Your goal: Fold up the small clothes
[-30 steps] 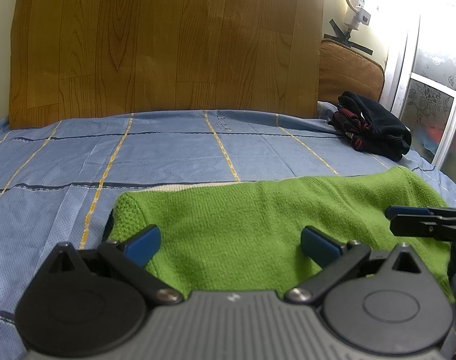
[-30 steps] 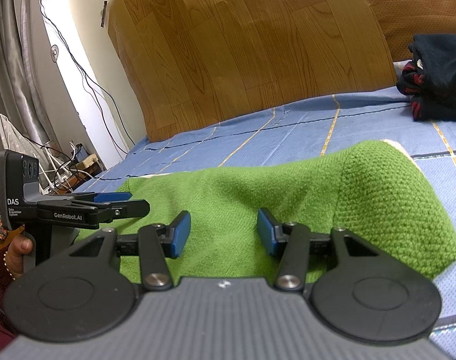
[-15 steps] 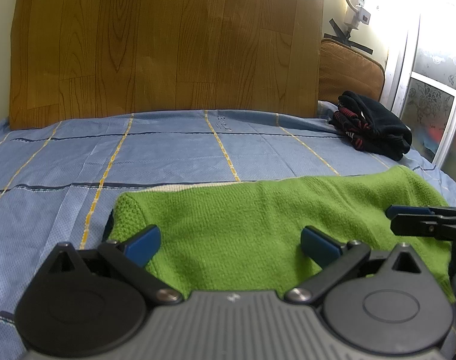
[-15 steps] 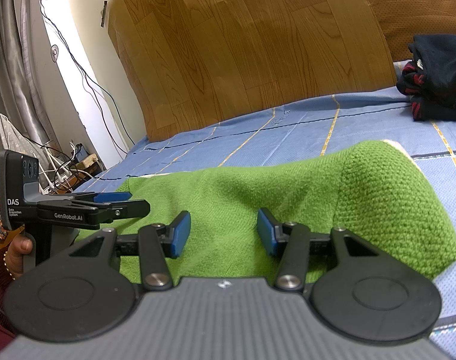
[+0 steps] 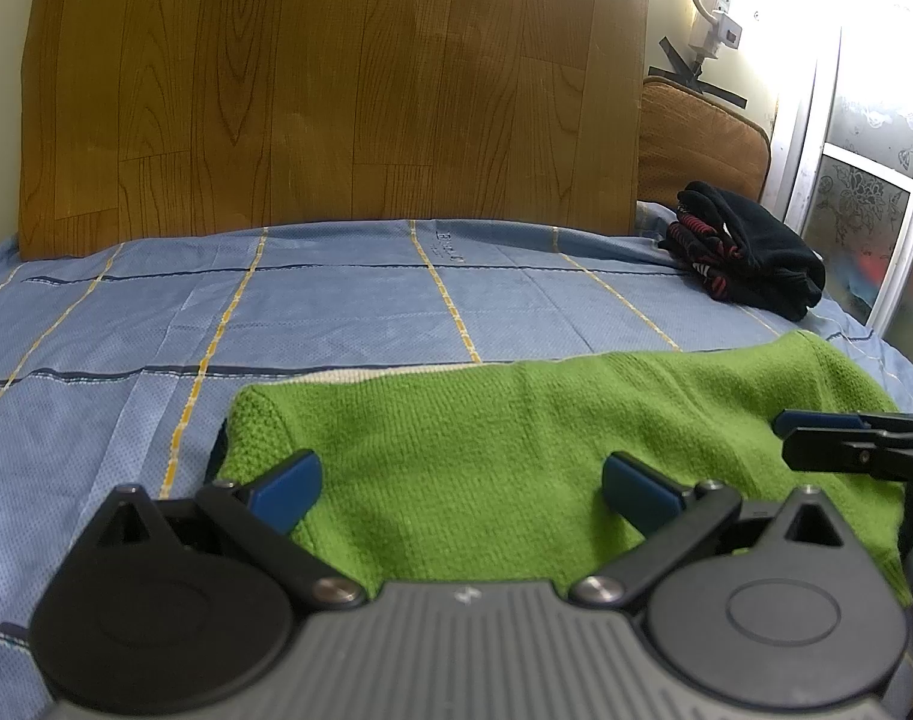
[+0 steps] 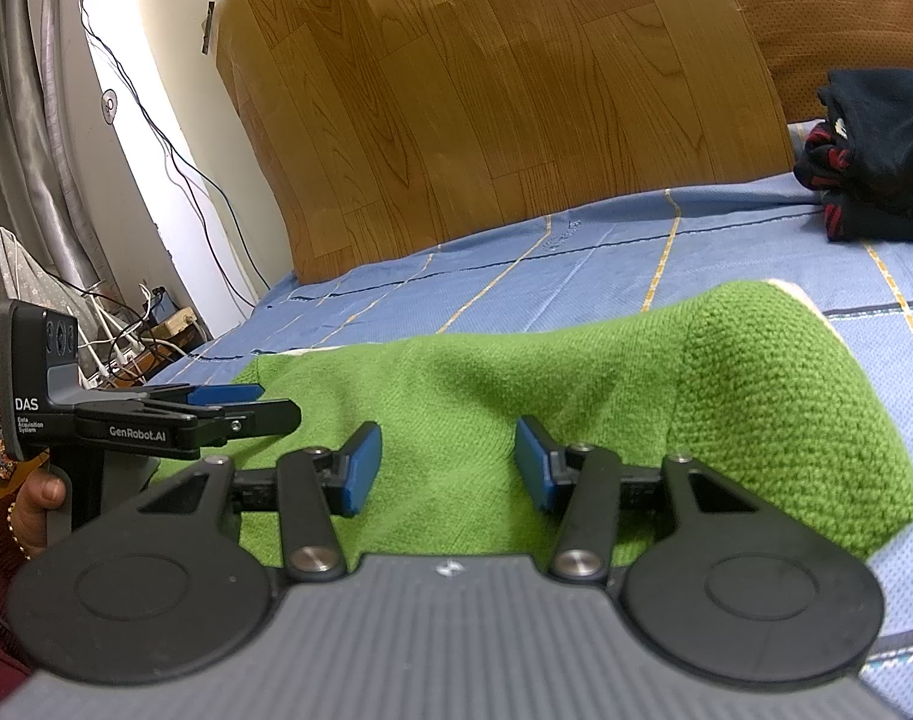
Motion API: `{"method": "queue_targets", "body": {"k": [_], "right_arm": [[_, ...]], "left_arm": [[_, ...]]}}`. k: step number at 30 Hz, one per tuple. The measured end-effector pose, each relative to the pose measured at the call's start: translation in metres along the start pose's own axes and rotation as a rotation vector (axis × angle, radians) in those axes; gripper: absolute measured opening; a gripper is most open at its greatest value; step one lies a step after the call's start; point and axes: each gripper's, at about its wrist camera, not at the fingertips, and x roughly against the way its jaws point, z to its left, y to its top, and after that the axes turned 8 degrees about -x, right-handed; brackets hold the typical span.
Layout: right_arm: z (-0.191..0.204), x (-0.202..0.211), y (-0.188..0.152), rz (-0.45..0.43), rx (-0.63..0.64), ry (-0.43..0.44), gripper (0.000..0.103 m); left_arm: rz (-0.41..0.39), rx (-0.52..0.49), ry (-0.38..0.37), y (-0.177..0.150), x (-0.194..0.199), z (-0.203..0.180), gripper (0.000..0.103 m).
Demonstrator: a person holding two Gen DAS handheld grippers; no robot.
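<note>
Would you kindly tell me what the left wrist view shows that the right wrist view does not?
Only the left wrist view shows the window at right. Only the right wrist view shows the cables, the curtain and a hand on the left gripper's handle. Both show the green knit, the dark clothes, the blue sheet and both grippers, open.
</note>
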Motion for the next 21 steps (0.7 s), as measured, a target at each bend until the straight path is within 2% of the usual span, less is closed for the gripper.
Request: {"method": "queue_targets", "body": {"k": [8, 16, 19, 21], "right_arm": [[0.001, 0.001, -0.001, 0.011, 0.015, -0.008, 0.052], [0.001, 0.026, -0.018, 0.019, 0.012, -0.018, 0.052], [-0.008, 0.041, -0.009, 0.018, -0.078, 0.011, 0.052], [-0.021, 0.061, -0.002, -0.029, -0.154, 0.02, 0.052]], "left_arm": [[-0.002, 0.0, 0.002, 0.0, 0.001, 0.0, 0.103], [-0.001, -0.002, 0.005, 0.001, 0.001, 0.0, 0.102], [-0.01, 0.009, -0.017, 0.0, 0.004, 0.003, 0.102], [-0.029, 0.042, -0.07, -0.002, 0.012, 0.008, 0.1]]}}
